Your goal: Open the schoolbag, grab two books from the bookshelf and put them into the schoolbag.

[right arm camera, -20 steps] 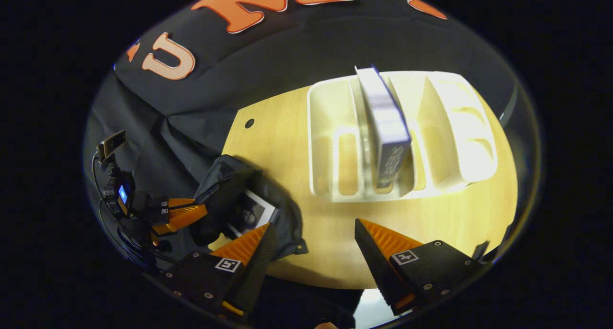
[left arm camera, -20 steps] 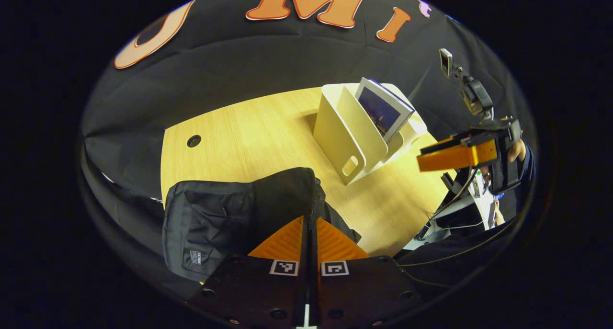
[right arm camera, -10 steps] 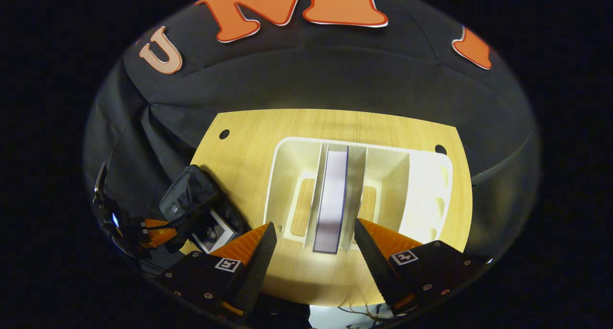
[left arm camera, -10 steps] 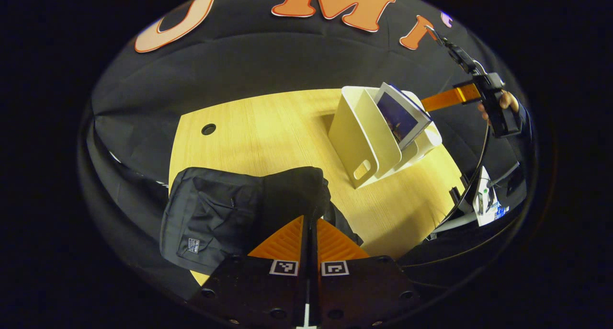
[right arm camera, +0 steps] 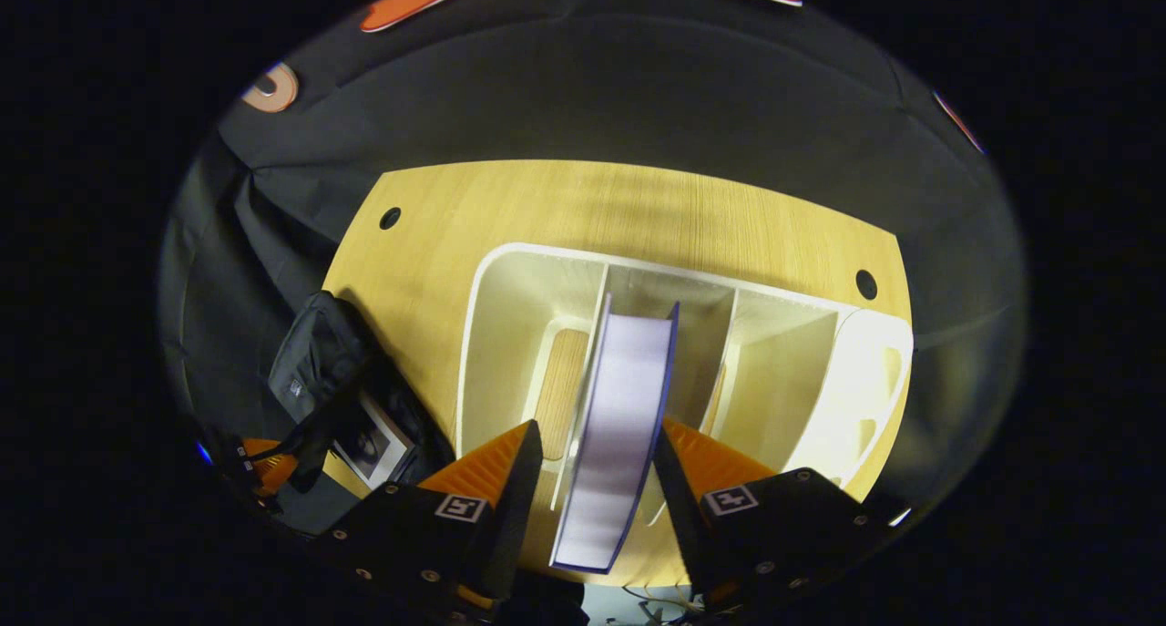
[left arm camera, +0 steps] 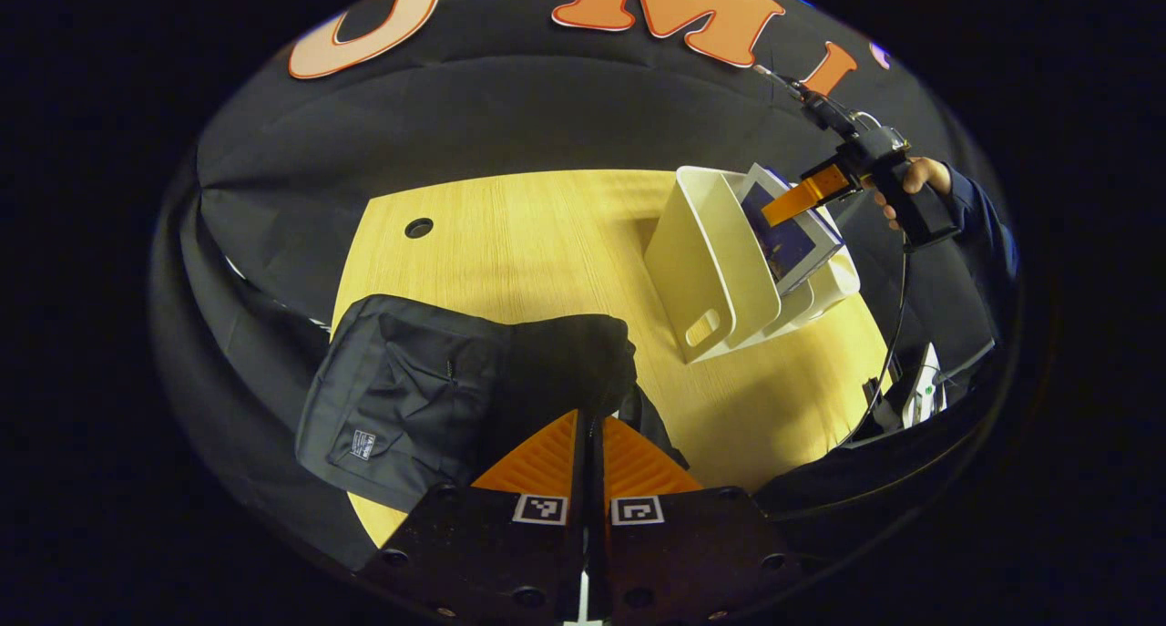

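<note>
Black cloth walls close round a pale wooden table (right arm camera: 638, 207), grain running away from both grippers. Schoolbag (left arm camera: 428, 389), black, lies slumped on the table directly ahead of the left gripper (left arm camera: 590, 444); that gripper's orange fingers are pressed together with a fold of the bag's opening edge pinched between them. In the right gripper view the bag (right arm camera: 314, 362) sits well off to the left, mouth held apart, with one book (right arm camera: 369, 444) lying inside it, pale cover with a dark picture. White bookshelf (right arm camera: 774, 371), a divided file holder with three slots, stands ahead of the right gripper (right arm camera: 597, 480); from the left gripper it is ahead and to the right (left arm camera: 706, 261). Second book (right arm camera: 619, 425), blue-covered with its white page edge facing up, stands tilted in the middle slot. Right gripper's fingers are spread wide, one on each side of that book, close to the covers; contact cannot be told. In the left gripper view the right gripper (left arm camera: 806, 196) reaches down at the book (left arm camera: 788, 234), held by a hand (left arm camera: 915, 178) in a dark blue sleeve.
</note>
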### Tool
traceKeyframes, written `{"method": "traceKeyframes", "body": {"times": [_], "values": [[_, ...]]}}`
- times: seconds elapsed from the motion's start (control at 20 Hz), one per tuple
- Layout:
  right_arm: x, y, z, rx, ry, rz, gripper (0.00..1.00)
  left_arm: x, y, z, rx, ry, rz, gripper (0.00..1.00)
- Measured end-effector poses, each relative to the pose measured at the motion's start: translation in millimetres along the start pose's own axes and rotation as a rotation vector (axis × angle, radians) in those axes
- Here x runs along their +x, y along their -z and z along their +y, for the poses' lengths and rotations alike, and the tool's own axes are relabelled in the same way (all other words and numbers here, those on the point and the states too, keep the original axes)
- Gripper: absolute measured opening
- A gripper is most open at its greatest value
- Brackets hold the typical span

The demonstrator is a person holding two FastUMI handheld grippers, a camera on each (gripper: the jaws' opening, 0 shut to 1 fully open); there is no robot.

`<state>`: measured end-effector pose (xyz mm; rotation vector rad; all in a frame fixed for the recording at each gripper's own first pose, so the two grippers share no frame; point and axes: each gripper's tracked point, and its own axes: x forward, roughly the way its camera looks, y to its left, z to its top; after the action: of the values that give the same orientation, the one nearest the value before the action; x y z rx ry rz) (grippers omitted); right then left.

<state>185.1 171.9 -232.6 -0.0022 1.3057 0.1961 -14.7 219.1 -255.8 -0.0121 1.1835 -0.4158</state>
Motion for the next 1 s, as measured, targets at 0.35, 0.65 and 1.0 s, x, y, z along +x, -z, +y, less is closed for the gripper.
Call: {"method": "traceKeyframes", "body": {"times": [0.35,0.65,1.0], "values": [[-12,1,-26,0.106,0.064,-0.006,0.43,0,-1,1,0.004,0.009,-0.005,0.04],[-70,16,-26,0.165,0.057,-0.095,0.33,-2,-2,1,0.046,0.044,-0.016,0.04],[-133,48,-20,0.241,0.083,-0.199,0.33,-8,0,5,0.092,0.107,-0.034,0.04]]}}
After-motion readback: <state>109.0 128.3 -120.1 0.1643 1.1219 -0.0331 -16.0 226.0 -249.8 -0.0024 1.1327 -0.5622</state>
